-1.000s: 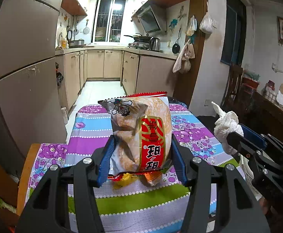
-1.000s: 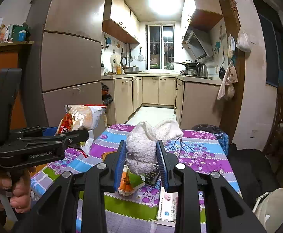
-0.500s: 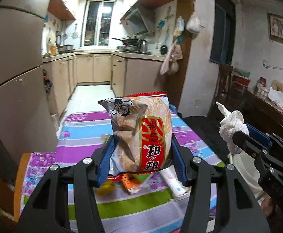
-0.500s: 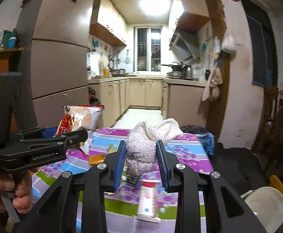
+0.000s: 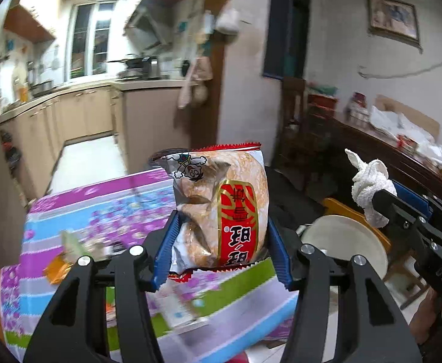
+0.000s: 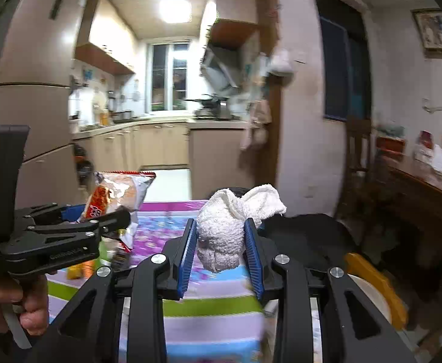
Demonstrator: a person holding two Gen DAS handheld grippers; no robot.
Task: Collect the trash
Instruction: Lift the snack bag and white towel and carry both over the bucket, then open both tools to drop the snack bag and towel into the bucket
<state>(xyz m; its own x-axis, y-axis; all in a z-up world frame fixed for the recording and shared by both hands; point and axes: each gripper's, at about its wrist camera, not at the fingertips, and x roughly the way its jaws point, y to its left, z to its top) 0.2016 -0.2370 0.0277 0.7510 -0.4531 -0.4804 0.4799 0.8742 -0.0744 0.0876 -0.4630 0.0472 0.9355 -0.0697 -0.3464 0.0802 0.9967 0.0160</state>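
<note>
My left gripper (image 5: 222, 242) is shut on a snack bag (image 5: 221, 208) with a red label, held upright above the striped tablecloth (image 5: 106, 208). It also shows at the left of the right wrist view (image 6: 115, 195). My right gripper (image 6: 222, 251) is shut on a crumpled white tissue wad (image 6: 230, 227), held above the table's right part. The wad also shows at the right of the left wrist view (image 5: 369, 187). A white round bin (image 5: 345, 242) stands beside the table at the right, below both grippers.
Several wrappers and an orange scrap (image 5: 56, 269) lie on the tablecloth. A yellow stool (image 6: 375, 281) carries the bin. A dark cluttered sideboard (image 5: 387, 157) stands at the right. Kitchen cabinets (image 6: 160, 145) and a fridge (image 6: 33, 127) are behind.
Both grippers have swung to the right with their loads. The table has slid left in both views and the white bin has come into view at the right.
</note>
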